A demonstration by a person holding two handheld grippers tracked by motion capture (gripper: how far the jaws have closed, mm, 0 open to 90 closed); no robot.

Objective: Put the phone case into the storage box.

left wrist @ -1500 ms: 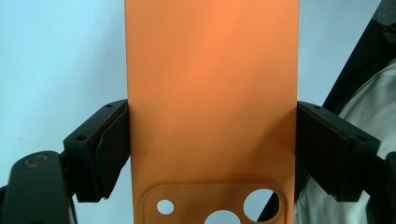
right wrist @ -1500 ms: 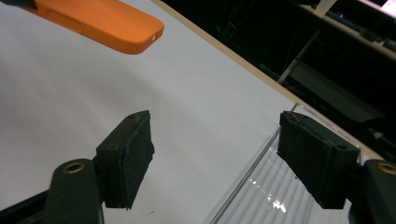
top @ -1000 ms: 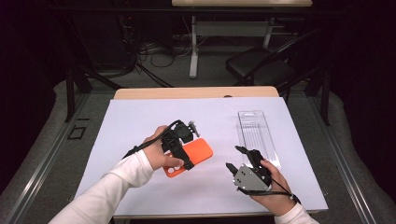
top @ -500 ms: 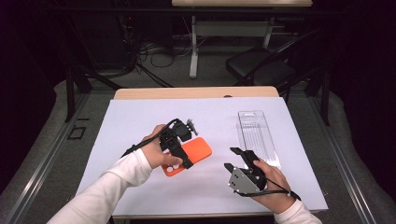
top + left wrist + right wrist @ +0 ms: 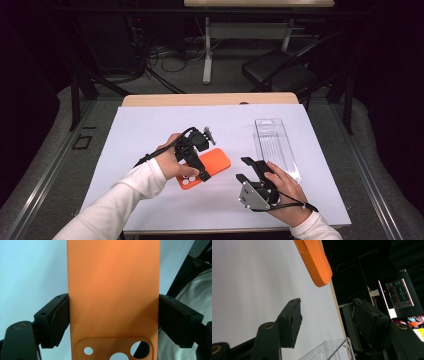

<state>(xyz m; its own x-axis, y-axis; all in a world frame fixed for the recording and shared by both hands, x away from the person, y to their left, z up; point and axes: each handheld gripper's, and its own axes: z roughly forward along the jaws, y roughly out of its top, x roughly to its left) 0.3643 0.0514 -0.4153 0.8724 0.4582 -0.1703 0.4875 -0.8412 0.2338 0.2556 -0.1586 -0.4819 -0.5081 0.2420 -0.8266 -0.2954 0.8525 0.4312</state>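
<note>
The left gripper pinches an orange phone case across its width; in the left gripper view the two black pads press flat against the long edges of the case, whose camera cut-outs lie at the bottom of that view. In the high view the case is held over the white table sheet, left of centre, with its free end pointing toward the right gripper. That gripper lies near the front edge of the sheet, its jaws spread with nothing between them; in the right gripper view the rounded end of the case hangs above and beyond the jaws, apart from both. A clear plastic box lies on the sheet just beyond the right hand, and its rim appears low in the right gripper view between the jaws but farther off. Compared with the frame a second earlier, the case and the left gripper keep almost the same place, with the grip unchanged. The right hand has shifted slightly, and its jaws closed a little early in that second before settling, with no object between them. The clear plastic box lies where it lay before.
</note>
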